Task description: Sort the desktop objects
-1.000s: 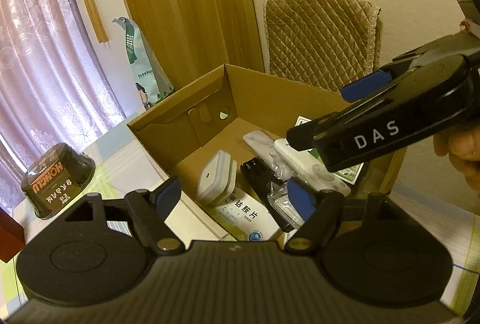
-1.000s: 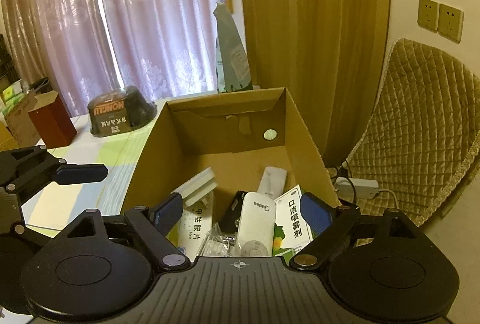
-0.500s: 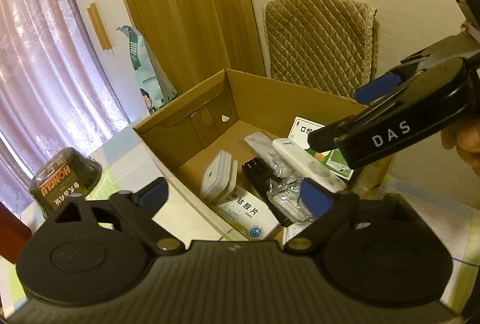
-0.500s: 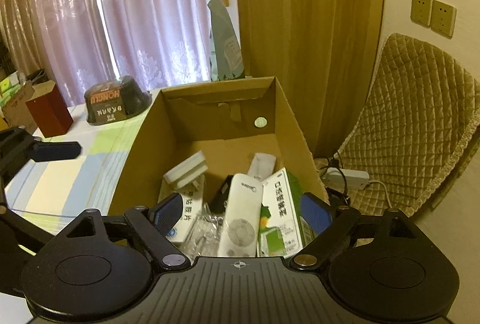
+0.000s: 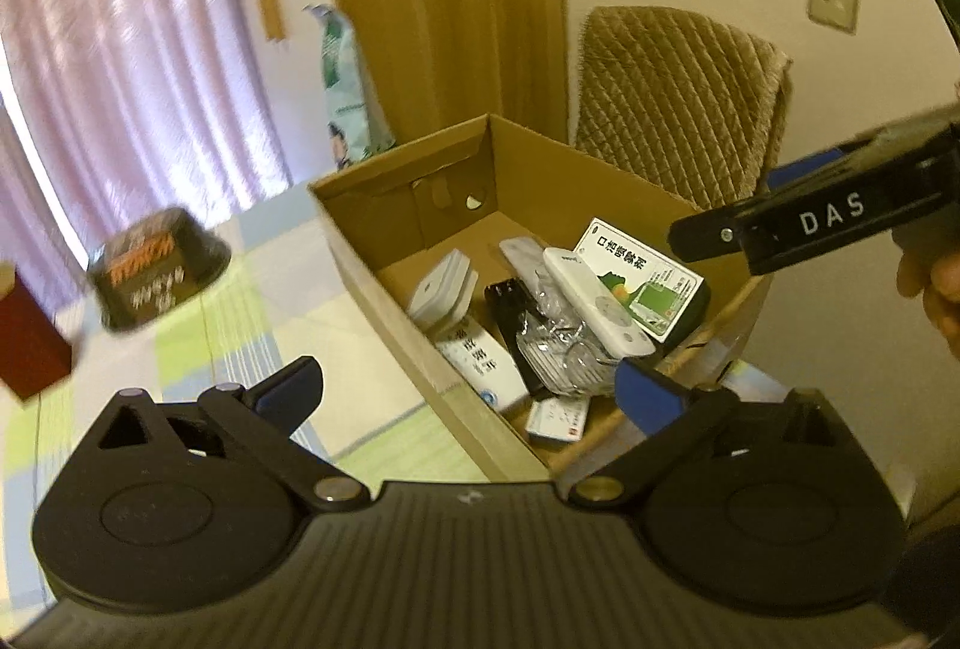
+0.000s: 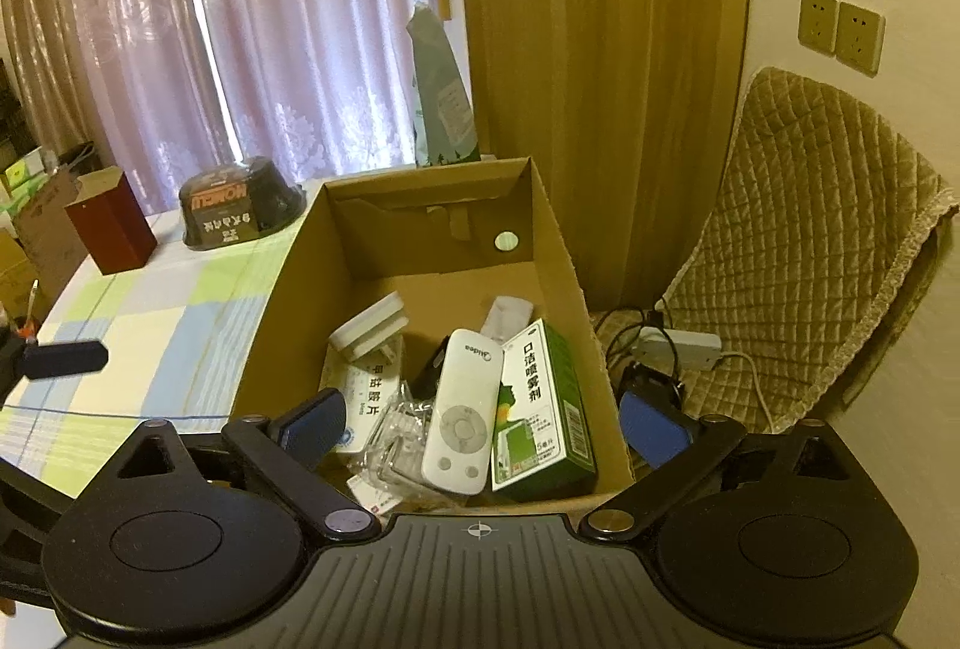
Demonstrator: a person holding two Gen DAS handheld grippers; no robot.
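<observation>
An open cardboard box [image 6: 282, 283] [image 5: 384, 283] on the table holds a white remote [image 6: 462, 412] [image 5: 597, 301], a green-and-white spray carton [image 6: 540, 409] [image 5: 645, 277], a white medicine box [image 6: 366, 397] [image 5: 480, 361], a white adapter [image 6: 369, 331] [image 5: 441, 286], a black item [image 5: 510, 307] and clear plastic packaging [image 6: 402, 439] [image 5: 558, 355]. My right gripper [image 6: 483, 424] is open and empty above the box's near end. My left gripper [image 5: 468, 391] is open and empty over the box's left wall. The right gripper's black arm [image 5: 810, 223] crosses the left wrist view at the right.
On the checked tablecloth [image 6: 150, 325] stand a dark round tub [image 6: 240, 205] [image 5: 156, 271] and a dark red box [image 6: 111, 223] [image 5: 27, 343]. A green bag [image 6: 441, 96] stands behind the box. A quilted chair [image 6: 810, 241] with a power strip [image 6: 678, 346] is at the right.
Both grippers have drawn back and up from the box, so more of its inside and the table shows. The left gripper has swung left, blurring its view. Nothing was grasped.
</observation>
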